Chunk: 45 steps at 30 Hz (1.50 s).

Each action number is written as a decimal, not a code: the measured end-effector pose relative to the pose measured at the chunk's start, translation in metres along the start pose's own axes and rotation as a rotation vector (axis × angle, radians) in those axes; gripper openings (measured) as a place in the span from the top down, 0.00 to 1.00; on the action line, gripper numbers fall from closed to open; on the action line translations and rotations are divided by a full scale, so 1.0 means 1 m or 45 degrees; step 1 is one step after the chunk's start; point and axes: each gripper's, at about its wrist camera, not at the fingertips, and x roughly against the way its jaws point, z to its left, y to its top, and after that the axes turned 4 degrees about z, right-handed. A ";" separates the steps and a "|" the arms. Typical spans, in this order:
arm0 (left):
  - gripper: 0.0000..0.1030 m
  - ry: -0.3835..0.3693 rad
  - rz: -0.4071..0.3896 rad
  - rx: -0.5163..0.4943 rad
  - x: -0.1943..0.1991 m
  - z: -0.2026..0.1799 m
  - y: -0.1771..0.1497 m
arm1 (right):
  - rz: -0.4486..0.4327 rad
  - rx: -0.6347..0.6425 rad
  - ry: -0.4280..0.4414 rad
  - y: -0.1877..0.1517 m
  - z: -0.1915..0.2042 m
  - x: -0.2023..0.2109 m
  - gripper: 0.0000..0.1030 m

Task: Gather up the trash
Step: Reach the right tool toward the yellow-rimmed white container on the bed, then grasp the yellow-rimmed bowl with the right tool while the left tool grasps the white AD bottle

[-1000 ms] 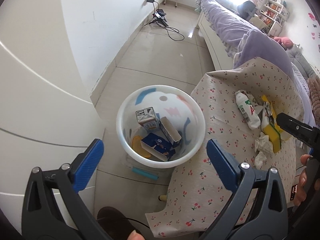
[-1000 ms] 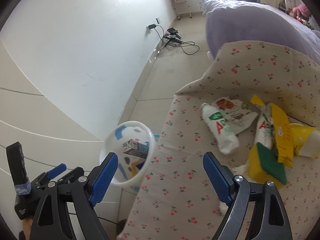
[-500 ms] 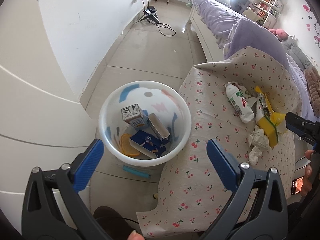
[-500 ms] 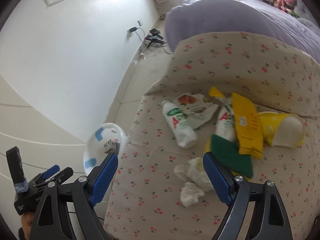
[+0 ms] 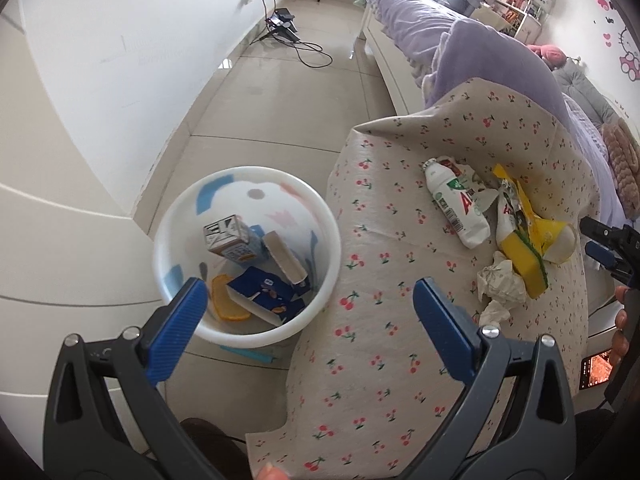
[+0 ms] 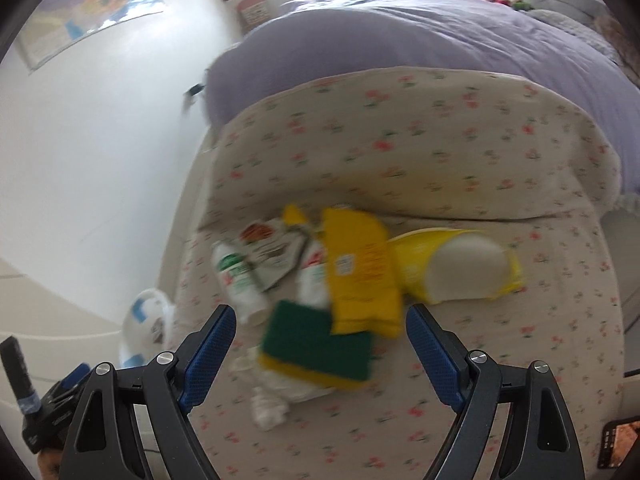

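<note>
Round white plastic bin [image 5: 326, 236] holds several cartons; bottles, yellow-green sponge [image 6: 320, 350], wrappers, tissues remain on cherry-print cloth [image 5: 376, 356]. Both grippers [image 5: 310, 320] [image 6: 320, 338] spread, empty.

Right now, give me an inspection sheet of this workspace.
Surface: cherry-print cloth over a raised surface beside the bin.
Job's things: white bottle, yellow wrapper, yellow cup on its side, green-and-yellow sponge, crumpled tissue, heaped on the cloth.
Bin: white bin on the floor, cartons already inside.
Clutter: phone at the cloth's edge.
Grippers: left gripper open, empty; right gripper open, empty, near the sponge.
Cables: black cable on the floor by the wall.
Surroundings: purple bed, tiled floor.
</note>
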 end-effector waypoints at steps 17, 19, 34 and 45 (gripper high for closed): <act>0.01 -0.045 0.018 -0.044 -0.031 -0.060 0.021 | -0.002 -0.551 -0.190 0.030 -0.096 -0.044 0.14; 0.01 -0.045 0.021 -0.043 -0.035 -0.065 0.022 | 0.003 -0.586 -0.209 0.030 -0.098 -0.053 0.14; 0.01 -0.083 0.036 -0.023 -0.053 -0.089 0.029 | 0.069 -0.584 -0.144 0.022 -0.133 -0.065 0.20; 0.01 -0.129 0.019 -0.031 -0.088 -0.131 0.047 | 0.102 -0.483 -0.038 -0.009 -0.135 -0.033 0.73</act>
